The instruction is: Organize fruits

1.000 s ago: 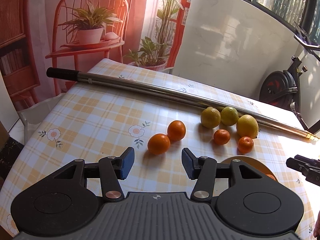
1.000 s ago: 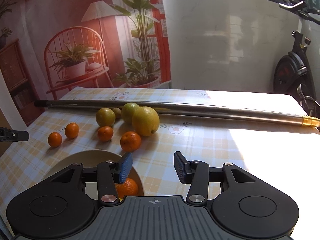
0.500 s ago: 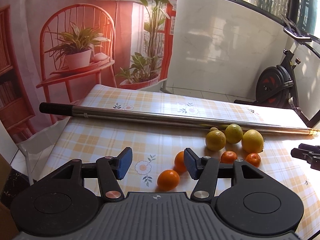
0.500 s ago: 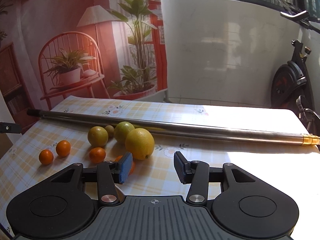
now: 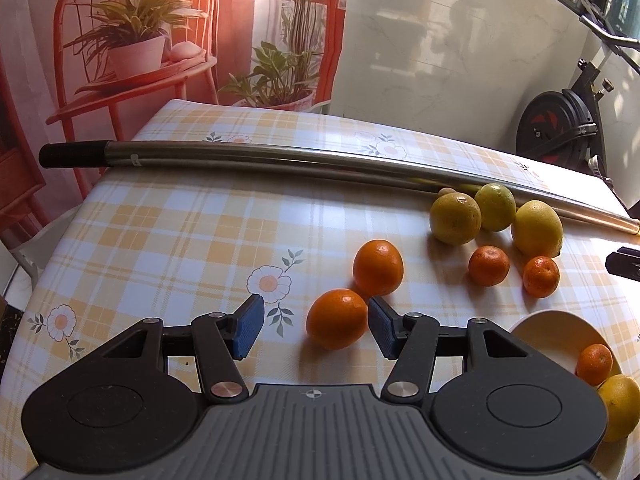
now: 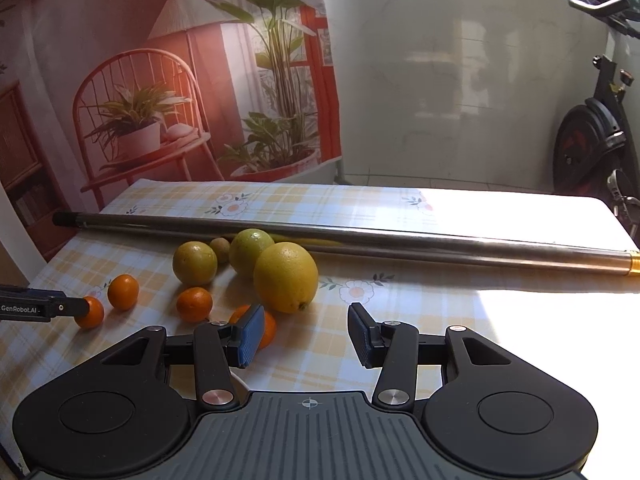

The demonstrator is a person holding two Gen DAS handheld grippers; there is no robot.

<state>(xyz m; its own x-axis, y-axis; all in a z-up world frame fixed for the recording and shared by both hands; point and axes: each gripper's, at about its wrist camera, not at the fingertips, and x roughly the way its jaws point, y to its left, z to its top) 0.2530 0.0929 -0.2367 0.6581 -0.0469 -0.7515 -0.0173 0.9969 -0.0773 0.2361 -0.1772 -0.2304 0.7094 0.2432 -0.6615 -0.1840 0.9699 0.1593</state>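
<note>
table (image 5: 168, 232): check cloth with daisies; it carries all the loose fruit, and a steel pole (image 5: 280, 158) lies across it from 9 to 3 o'clock.
bowl (image 5: 540, 332): pale, at 4 o'clock in the left wrist view; it already holds 1 mandarin (image 5: 594, 364) and 1 yellow fruit (image 5: 618, 406), so it looks like the drop place.
left gripper (image 5: 316, 328): jaws wide and empty, low over the cloth; the nearest orange (image 5: 338, 318) sits between the blue pads, hard against the right one and well off the left.
right gripper (image 6: 306, 334): jaws wide and empty, aimed at bare cloth just beside the large lemon (image 6: 286, 276); a small orange fruit shows behind its left pad.
yellow cluster: 3 large citrus at 2 o'clock from the left gripper, close against the pole.
second orange (image 5: 378, 266): just beyond the nearest one at 1 o'clock, apparently touching it.
small mandarins (image 5: 489, 265): 2 between the cluster and the bowl.
step in hand: probably the pickup of the nearest orange.
doing it well: shift the left gripper toward 3 o'clock to centre the fruit, ease forward so the pads meet its widest part, then close gently; an off-centre squeeze would likely roll it into its neighbour.
</note>
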